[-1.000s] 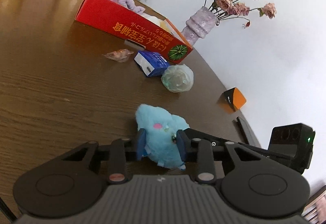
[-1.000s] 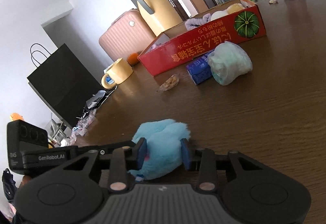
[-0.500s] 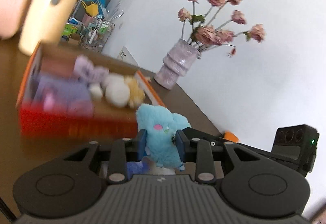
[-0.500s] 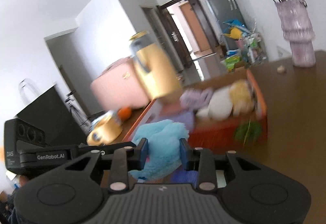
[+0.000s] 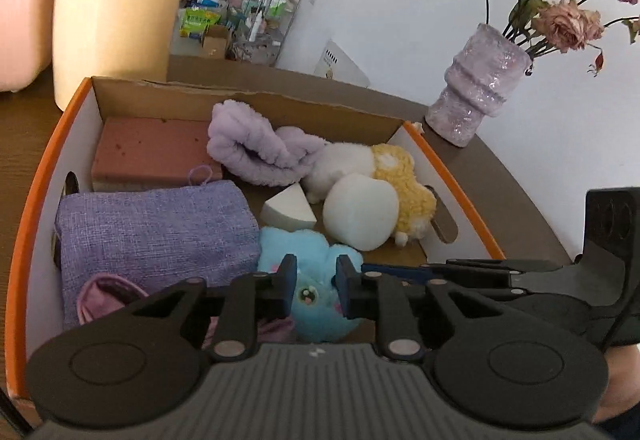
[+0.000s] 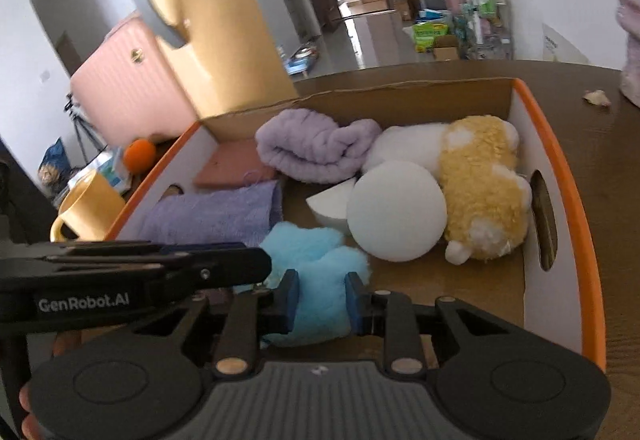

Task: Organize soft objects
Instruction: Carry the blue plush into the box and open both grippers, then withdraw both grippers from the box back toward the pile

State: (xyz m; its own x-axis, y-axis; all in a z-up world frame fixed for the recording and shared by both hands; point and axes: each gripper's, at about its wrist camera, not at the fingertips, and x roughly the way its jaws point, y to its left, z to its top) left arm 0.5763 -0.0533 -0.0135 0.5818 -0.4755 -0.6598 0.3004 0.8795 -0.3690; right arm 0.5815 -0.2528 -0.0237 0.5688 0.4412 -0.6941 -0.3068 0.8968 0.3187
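Both grippers grip one light blue plush toy (image 5: 316, 292) from opposite sides, low inside an orange-rimmed cardboard box (image 5: 36, 200). My left gripper (image 5: 313, 286) is shut on its face side. My right gripper (image 6: 320, 298) is shut on its fluffy back (image 6: 316, 280). The box (image 6: 560, 168) also holds a purple cloth pouch (image 5: 152, 232), a lilac fluffy towel (image 5: 256, 152), a pink sponge (image 5: 152, 148), a white wedge (image 5: 288, 210), a white round puff (image 6: 394, 210) and a yellow-and-white plush (image 6: 480, 184).
A yellow thermos jug (image 6: 212, 32) stands behind the box, a pink suitcase (image 6: 120, 88) beyond it. A yellow mug (image 6: 84, 208) and an orange (image 6: 139, 155) sit left of the box. A lilac vase with dried roses (image 5: 480, 80) stands at the right on the brown table.
Both grippers lifted the blue plush off the table, carried it over the box's front wall and lowered it inside, between the purple pouch and the white puff.
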